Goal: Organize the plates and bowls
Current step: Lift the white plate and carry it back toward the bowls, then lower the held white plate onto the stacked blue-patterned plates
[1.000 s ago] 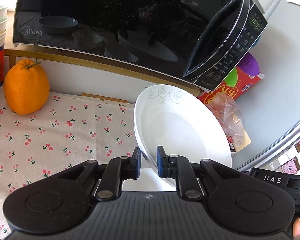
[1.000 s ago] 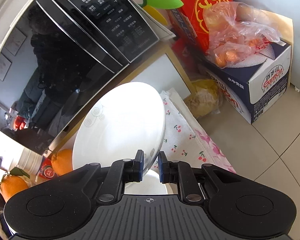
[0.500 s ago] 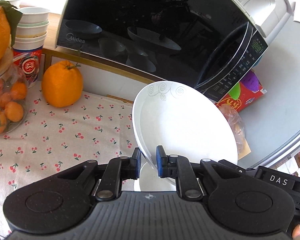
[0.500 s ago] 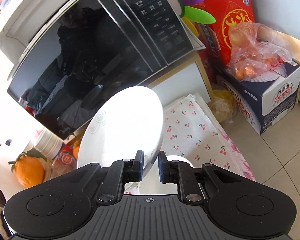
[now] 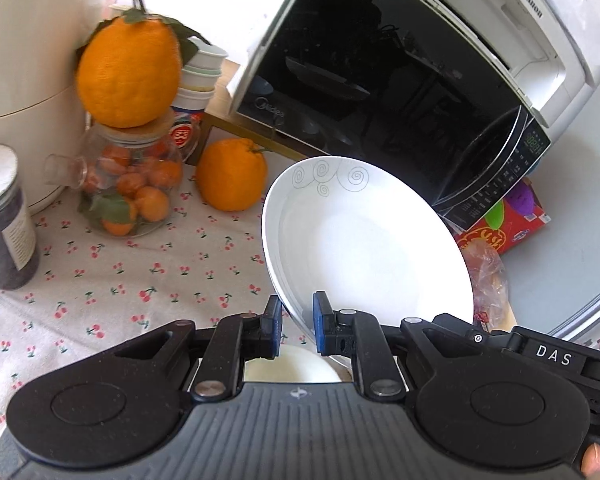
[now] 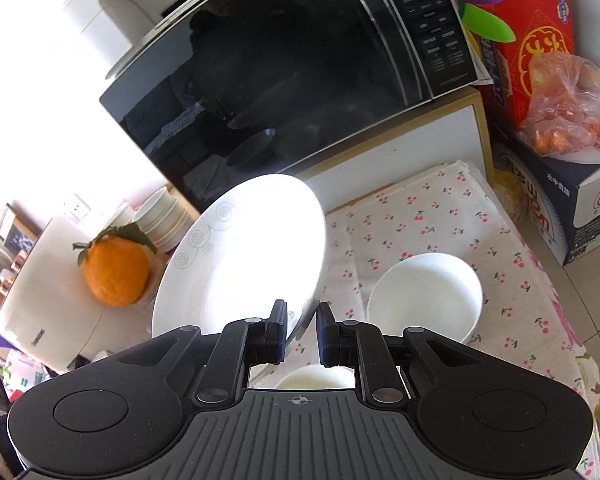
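A white plate (image 5: 364,248) with grey swirl marks on its rim hangs tilted above the cherry-print cloth (image 5: 139,280). My left gripper (image 5: 295,320) is shut on the plate's near rim. In the right wrist view the same plate (image 6: 243,256) is pinched at its rim by my right gripper (image 6: 302,328), which is also shut. The right gripper's black body (image 5: 552,356) shows at the lower right of the left wrist view. A white bowl (image 6: 424,296) stands on the cloth right of the plate. Another white bowl (image 6: 312,382) lies mostly hidden under the fingers.
A black microwave (image 5: 380,80) with a white printer (image 5: 520,8) on top stands behind the plate. An orange (image 5: 231,174), a glass jar of small oranges (image 5: 129,184), a dark jar (image 5: 1,224) and stacked cups (image 5: 197,76) crowd the left. Boxes and a fruit bag (image 6: 568,112) sit right.
Both grippers have carried the plate up and to the left, rolling slightly. The jars and the left oranges came into the left view, and the white bowl on the cloth into the right view.
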`<state>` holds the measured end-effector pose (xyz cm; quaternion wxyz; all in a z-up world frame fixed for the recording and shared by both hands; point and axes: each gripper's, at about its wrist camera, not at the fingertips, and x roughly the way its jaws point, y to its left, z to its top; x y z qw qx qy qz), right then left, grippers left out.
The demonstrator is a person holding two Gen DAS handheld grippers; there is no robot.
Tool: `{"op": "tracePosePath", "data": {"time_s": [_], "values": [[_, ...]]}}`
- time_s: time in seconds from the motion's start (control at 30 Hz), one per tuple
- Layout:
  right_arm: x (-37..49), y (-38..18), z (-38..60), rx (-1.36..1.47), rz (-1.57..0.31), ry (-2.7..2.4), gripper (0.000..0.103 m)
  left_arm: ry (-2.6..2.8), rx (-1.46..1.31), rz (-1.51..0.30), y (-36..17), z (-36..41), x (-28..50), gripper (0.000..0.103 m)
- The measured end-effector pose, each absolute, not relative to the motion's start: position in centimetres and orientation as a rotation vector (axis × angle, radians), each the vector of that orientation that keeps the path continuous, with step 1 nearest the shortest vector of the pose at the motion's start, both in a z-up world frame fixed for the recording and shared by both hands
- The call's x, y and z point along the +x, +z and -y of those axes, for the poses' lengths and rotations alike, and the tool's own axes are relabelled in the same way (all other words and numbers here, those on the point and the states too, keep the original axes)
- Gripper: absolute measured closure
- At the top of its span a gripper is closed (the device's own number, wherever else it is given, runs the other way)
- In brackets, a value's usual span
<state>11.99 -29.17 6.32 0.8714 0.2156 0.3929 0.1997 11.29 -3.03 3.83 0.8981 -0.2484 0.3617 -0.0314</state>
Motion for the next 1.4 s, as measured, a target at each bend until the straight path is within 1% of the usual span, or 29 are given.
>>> {"op": "tracePosePath", "data": {"time_s": [0.27,0.43,0.57,1.0,1.4], "values": [[6.0,5.1,23.7,0.306,-0.843,0.498,0.087,0.017,-0.513,-0.713,3.1,-0.7,4.9,0.090],[3.3,4.1,21.8,0.273,-0.871,0.544,0.087,0.041,-0.545,-0.741,1.9,-2.8,2.0,0.089],[1.3,2.9,20.5,0.240,-0.889,0.564,0.087,0.071,-0.481,-0.722,1.5,-3.3,-0.1,0.090],[-3.2,-0.1,18.7,0.194,-0.970,0.591,0.085,0.106,-0.477,-0.789,-1.4,-5.0,-4.7,0.089],[-5.3,-1.5,18.2,0.164,-1.036,0.582,0.085,0.127,-0.465,-0.839,-3.1,-5.0,-6.7,0.089]]}}
